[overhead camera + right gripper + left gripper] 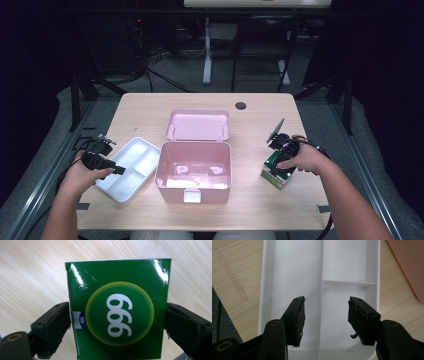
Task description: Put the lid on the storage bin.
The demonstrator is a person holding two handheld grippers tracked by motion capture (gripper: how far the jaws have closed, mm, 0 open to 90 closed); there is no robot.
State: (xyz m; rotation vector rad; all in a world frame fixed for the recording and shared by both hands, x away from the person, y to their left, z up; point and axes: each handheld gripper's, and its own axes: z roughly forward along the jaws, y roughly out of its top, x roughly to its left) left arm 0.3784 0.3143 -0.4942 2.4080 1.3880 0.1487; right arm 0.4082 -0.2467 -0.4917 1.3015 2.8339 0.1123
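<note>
**Right fingers clamped on green box, left fingers wide over white tray**

Right gripper (pixel 117 322): fingers (pixel 53 326) pressed on both sides of the green box (pixel 118 310), a carton with a yellow circle and "999" on its face. Box sits on the desk (pixel 252 210) at the right side, near the front edge, well apart from the pink case (pixel 194 172)

Left gripper (pixel 325 320): fingers (pixel 295 320) spread wide, nothing between them, hovering over the white divided tray (pixel 268 290); the tray's middle divider runs up between them. Tray lies at front left, just beside the pink case, its corner close to the left desk edge

Pink case stands centre with its lid (pixel 199 124) folded back behind it, inside bare. Open desk room in front of the case and between case and green box. Light wood desk, round cable hole (pixel 241 105) at the far edge. Beyond: dark room, desk legs, cables on the floor
</note>
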